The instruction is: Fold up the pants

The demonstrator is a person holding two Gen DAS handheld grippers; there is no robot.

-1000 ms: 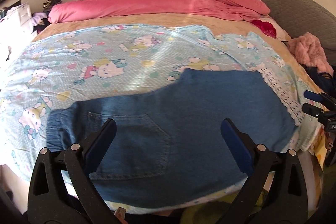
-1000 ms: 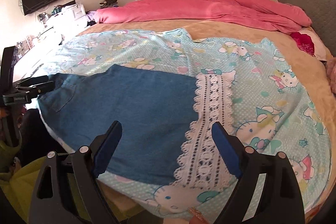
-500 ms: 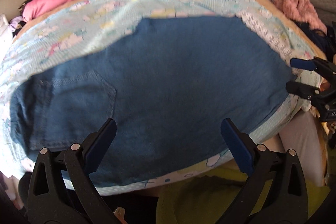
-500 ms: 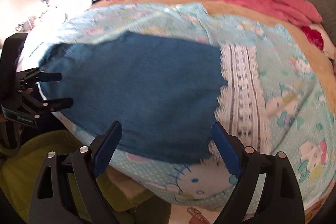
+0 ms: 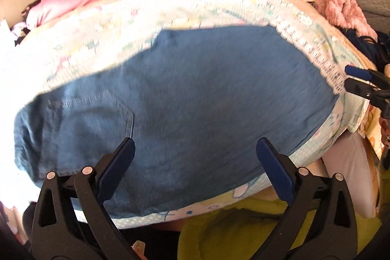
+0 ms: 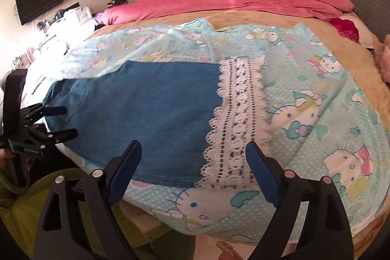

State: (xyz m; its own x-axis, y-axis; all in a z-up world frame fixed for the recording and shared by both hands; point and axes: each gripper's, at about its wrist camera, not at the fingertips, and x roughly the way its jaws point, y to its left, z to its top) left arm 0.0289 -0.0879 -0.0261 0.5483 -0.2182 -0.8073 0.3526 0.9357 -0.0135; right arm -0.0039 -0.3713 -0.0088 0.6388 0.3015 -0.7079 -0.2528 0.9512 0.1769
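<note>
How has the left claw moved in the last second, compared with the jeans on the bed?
Yes. The left claw has come closer to the jeans: its open tips now overlap the denim beside the back pocket.

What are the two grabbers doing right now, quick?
Left gripper: open, holding nothing, over the jeans.
Right gripper: open, holding nothing, by the jeans' end.

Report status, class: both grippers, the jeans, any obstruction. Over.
Left gripper open, right gripper open, neither gripping. Jeans flat on the cartoon sheet, near the bed edge. Nothing on them.
</note>
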